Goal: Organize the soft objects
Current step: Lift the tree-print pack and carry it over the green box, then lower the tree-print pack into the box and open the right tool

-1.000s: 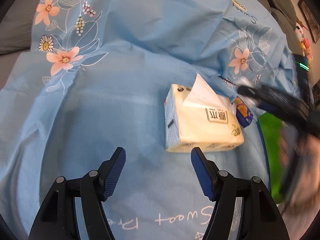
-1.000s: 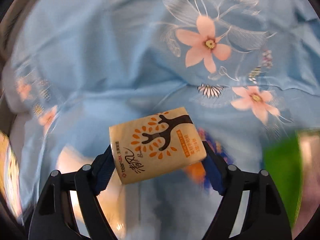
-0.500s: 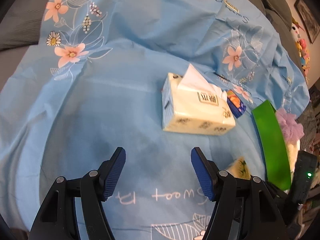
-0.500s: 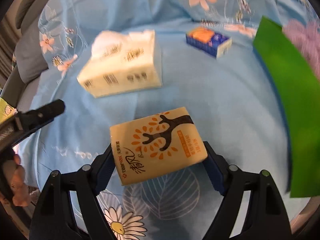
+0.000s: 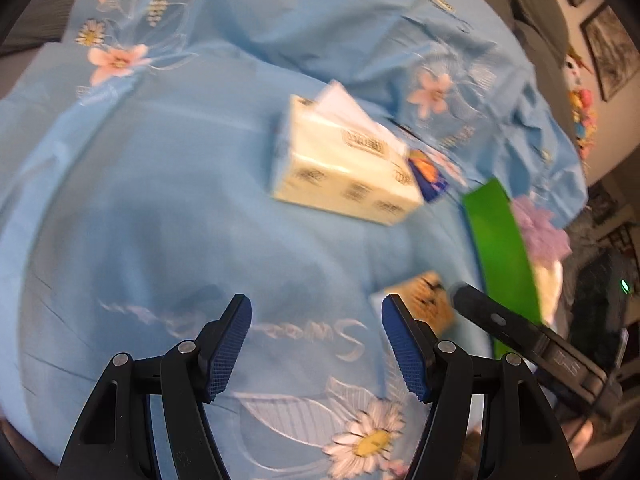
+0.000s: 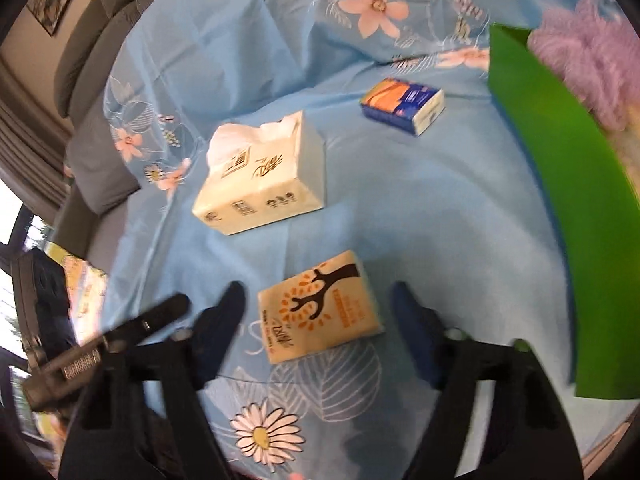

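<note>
Here the tree-print tissue pack point(image 6: 320, 306) lies untouched between the spread right gripper point(image 6: 318, 308); it should be pinched squarely.

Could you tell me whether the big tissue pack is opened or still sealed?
Opened: a white tissue sticks out of the big pack's top.

Evenly daylit, with soft shadows and no glare; smeared by motion blur throughout, bent by fisheye and vignetted black at corners.

Green bin point(image 6: 560, 184) — cut off at right — hides purple puff's point(image 6: 592, 52) base.
</note>
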### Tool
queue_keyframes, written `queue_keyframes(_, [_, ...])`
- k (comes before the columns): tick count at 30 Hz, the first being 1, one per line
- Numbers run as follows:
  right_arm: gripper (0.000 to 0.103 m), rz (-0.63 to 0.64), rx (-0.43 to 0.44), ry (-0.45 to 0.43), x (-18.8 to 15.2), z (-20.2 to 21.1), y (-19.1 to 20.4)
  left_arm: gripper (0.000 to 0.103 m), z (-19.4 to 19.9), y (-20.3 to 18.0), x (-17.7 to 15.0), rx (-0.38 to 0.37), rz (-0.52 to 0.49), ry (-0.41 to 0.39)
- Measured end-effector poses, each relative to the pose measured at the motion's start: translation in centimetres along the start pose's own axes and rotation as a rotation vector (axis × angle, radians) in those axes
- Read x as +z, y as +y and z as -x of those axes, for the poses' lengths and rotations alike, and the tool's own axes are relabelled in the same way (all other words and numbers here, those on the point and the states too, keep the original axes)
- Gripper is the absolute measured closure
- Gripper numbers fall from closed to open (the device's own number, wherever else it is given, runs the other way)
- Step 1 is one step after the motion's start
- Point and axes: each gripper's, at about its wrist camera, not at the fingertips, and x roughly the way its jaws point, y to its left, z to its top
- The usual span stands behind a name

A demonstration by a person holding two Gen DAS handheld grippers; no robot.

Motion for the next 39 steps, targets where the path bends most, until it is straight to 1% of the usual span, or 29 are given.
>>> queue_keyframes(1, [0.042, -0.002, 0.011, 0.006, -0.1, -0.2, 0.0, 0.035, -0.2, -0.8, -0.5, -0.023, -0.020, -0.008])
queue_keyframes(2, [0.043, -0.002, 0.018, 0.012, -0.1, -0.4, 0.0, 0.040, -0.4, -1.4, -0.8, -0.035, -0.039, -0.012])
queue_keyframes(3, [0.044, -0.001, 0.015, 0.016, -0.1, -0.6, 0.0, 0.042, -0.6, -2.0, -1.1, -0.044, -0.056, -0.014])
queue_keyframes(5, [0.045, 0.002, 0.015, 0.016, -0.1, -0.8, 0.0, 0.043, -1.5, -3.5, -1.7, -0.050, -0.095, 0.000])
queue_keyframes(8, [0.047, -0.022, 0.023, 0.024, 0.1, -1.3, -0.7, 0.043, -3.3, -4.9, -2.2, -0.073, -0.125, 0.033])
queue_keyframes(9, [0.051, -0.030, 0.023, 0.031, 0.1, -1.5, -1.0, 0.044, -3.9, -5.0, -2.3, -0.071, -0.126, 0.048])
queue_keyframes(10, [0.055, -0.037, 0.023, 0.041, 0.2, -1.8, -1.2, 0.052, -4.7, -5.2, -2.6, -0.065, -0.126, 0.067])
queue_keyframes(11, [0.058, -0.044, 0.020, 0.058, 0.1, -2.3, -1.4, 0.056, -5.3, -5.4, -2.8, -0.058, -0.131, 0.074])
queue_keyframes(12, [0.062, -0.052, 0.015, 0.070, 0.0, -2.5, -1.6, 0.056, -5.2, -5.5, -3.0, -0.058, -0.138, 0.058])
queue_keyframes(13, [0.062, -0.058, 0.022, 0.069, 0.0, -2.5, -1.9, 0.060, -5.0, -5.8, -3.1, -0.059, -0.150, 0.038])
queue_keyframes(16, [0.064, -0.093, 0.064, 0.066, 0.0, -2.0, -2.6, 0.061, -4.5, -7.1, -3.1, -0.030, -0.173, 0.013])
queue_keyframes(19, [0.064, -0.085, 0.074, 0.012, 0.2, 0.0, -2.5, 0.061, -3.4, -8.9, -3.2, -0.040, -0.223, -0.044])
queue_keyframes(23, [0.064, -0.070, 0.076, -0.115, 0.6, 4.6, -2.7, 0.061, -1.6, -12.1, -3.1, -0.076, -0.284, -0.125])
queue_keyframes(25, [0.064, -0.066, 0.073, -0.155, 0.6, 6.3, -3.0, 0.061, -1.1, -13.4, -3.2, -0.092, -0.300, -0.150])
queue_keyframes(29, [0.062, -0.044, 0.008, -0.258, 0.4, 10.3, -3.9, 0.061, -0.7, -16.8, -3.2, -0.156, -0.348, -0.172])
queue_keyframes(31, [0.062, -0.048, -0.018, -0.294, 0.3, 11.7, -4.7, 0.061, -1.0, -18.6, -3.2, -0.189, -0.380, -0.172])
queue_keyframes(35, [0.062, -0.096, -0.080, -0.366, 0.2, 14.5, -7.3, 0.061, -2.3, -22.3, -3.3, -0.231, -0.439, -0.138])
queue_keyframes(37, [0.062, -0.136, -0.102, -0.383, 0.0, 15.3, -8.8, 0.060, -3.0, -23.4, -3.5, -0.244, -0.463, -0.114])
queue_keyframes(39, [0.062, -0.171, -0.117, -0.388, -0.2, 15.9, -10.1, 0.061, -4.2, -24.8, -3.8, -0.260, -0.479, -0.074])
